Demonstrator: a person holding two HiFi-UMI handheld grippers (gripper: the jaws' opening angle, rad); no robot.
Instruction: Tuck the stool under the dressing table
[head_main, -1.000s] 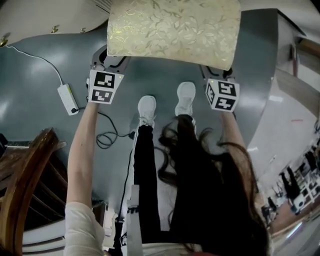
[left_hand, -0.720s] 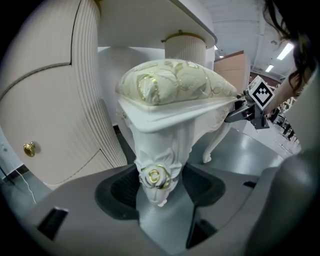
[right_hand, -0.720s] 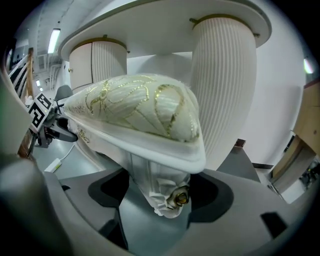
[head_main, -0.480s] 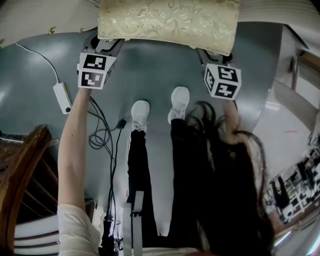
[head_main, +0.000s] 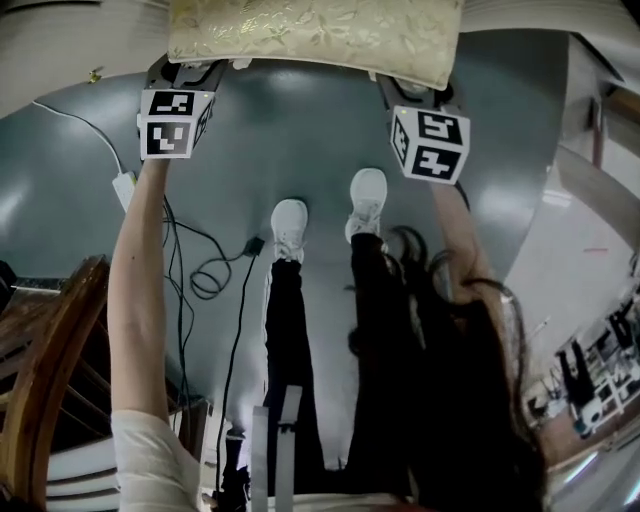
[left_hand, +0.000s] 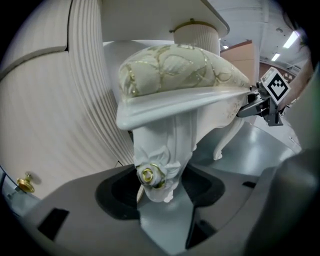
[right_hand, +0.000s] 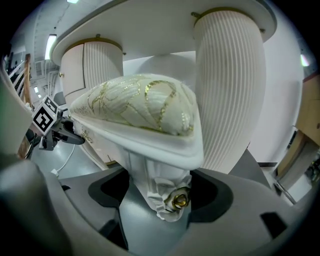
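Head view: the stool is at the top edge, its cushioned seat just ahead of both grippers. The left gripper is at one near corner and the right gripper at the other; the far half of the seat is cut off. Left gripper view: the jaws have just been closing a little and clamp the carved top of a leg under the seat rim, with the fluted side of the dressing table close beside it. Right gripper view: these jaws grip the other near leg the same way, beside a fluted column. Judged: a stiff painted frame, fairly heavy, glossy and so slippery. The cushion is soft and the gilt carving could chip, so the leg tops are the place to hold. The stool's feet, and how far under it sits, are hidden.
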